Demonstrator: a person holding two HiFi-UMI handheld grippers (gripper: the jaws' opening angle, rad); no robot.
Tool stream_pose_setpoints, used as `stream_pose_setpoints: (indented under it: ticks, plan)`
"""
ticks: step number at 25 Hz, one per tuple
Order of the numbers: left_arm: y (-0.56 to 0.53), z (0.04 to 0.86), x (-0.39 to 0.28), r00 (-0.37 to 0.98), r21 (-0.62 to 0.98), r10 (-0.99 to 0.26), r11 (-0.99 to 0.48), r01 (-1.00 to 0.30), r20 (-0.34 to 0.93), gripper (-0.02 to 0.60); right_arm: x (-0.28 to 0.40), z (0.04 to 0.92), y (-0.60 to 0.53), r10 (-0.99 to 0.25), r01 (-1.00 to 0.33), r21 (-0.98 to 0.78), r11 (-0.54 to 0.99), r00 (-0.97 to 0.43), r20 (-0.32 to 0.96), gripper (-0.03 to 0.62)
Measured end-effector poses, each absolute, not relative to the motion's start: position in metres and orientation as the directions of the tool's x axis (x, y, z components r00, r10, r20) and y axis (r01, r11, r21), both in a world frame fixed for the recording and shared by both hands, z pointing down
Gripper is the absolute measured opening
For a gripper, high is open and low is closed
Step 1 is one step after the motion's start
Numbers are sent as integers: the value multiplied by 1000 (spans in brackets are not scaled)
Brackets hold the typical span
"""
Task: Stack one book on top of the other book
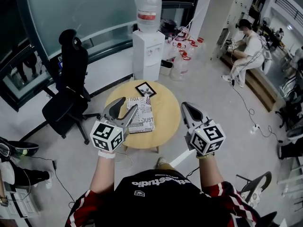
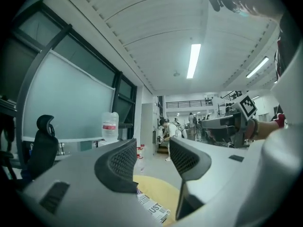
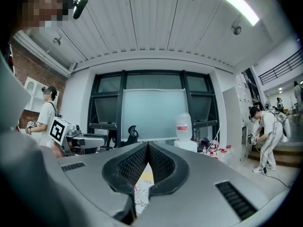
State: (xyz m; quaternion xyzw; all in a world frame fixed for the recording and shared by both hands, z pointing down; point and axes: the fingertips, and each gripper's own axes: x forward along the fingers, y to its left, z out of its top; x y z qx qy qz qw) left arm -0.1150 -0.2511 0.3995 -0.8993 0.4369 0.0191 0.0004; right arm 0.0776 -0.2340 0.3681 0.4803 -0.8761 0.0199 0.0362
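Left gripper [image 1: 129, 104], jaws half open and empty, hovers above the white print-covered book [image 1: 143, 117] on the round wooden table [image 1: 166, 123]; right gripper [image 1: 185, 106], jaws pressed together on nothing, hangs beside the table, clear of both books; 1 small black book [image 1: 145, 89] lies just beyond

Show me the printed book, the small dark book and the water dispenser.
printed book [image 1: 143, 115]: head view, middle of its cover.
small dark book [image 1: 145, 89]: head view, centre of its cover.
water dispenser [image 1: 147, 56]: head view, white front panel.
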Motion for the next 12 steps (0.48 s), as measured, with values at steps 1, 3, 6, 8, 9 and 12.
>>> stream_pose_setpoints:
  ticks: [1,3,6,8,9,12]
  plan:
    - [-249,400,-115,619,16,-785,-620,-785,-36,202,77,370,-233,-841,-844,-1,536,-534,86,29]
    - [-245,398,-115,620,8,-784,-620,-784,-37,175,76,372,-232,-842,-846,-2,533,-531,93,29]
    - [-241,396,-115,623,-1,-781,-623,-782,-37,150,74,372,-229,-843,-847,-2,532,-529,97,29]
    - [-239,395,-115,624,3,-780,-625,-781,-40,132,72,372,-228,-842,-846,-1,533,-530,97,29]
    - [-237,395,-115,626,6,-779,-626,-780,-44,126,72,372,-227,-842,-846,0,533,-531,96,29]
    - [-232,393,-113,630,7,-775,-631,-776,-55,103,74,372,-224,-843,-847,2,532,-529,92,29]
